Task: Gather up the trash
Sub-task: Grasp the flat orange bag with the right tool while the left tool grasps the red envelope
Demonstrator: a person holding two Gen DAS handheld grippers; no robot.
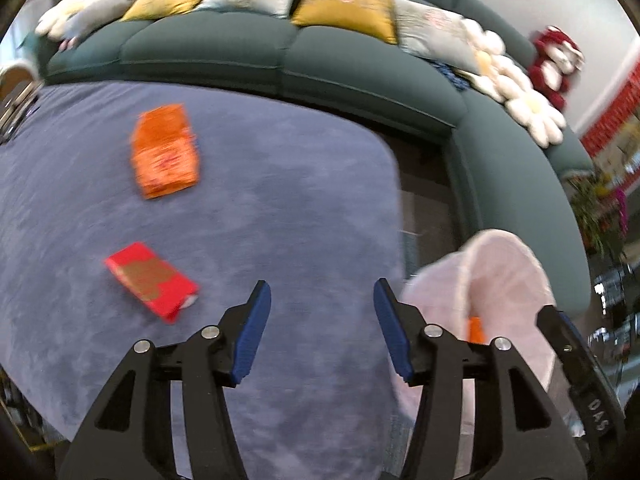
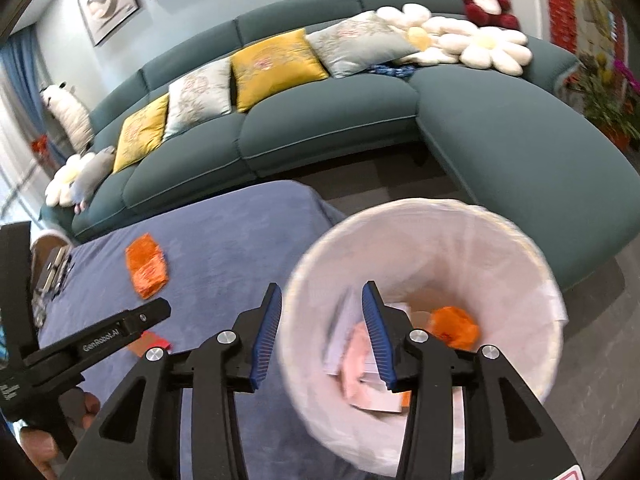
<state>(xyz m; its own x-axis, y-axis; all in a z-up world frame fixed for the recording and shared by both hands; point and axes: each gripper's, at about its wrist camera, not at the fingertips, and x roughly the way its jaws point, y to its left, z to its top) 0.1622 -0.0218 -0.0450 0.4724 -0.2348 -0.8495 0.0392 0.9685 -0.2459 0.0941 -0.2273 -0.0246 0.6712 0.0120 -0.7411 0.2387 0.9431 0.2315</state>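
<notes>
Both claws are seen released and empty: the left gripper [image 1: 322, 308] over the blue cloth [image 1: 280, 184], the right gripper [image 2: 322, 312] at the bin [image 2: 532, 248]. Beside the bin, the red packet [image 1: 152, 282] and orange wrapper [image 1: 166, 150] remain uncollected; blur suggests either could be mis-grasped if approached hastily.

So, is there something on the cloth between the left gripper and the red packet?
No. In the left wrist view, only bare blue cloth lies between the open left gripper and the red packet. The orange packet lies farther off.
</notes>
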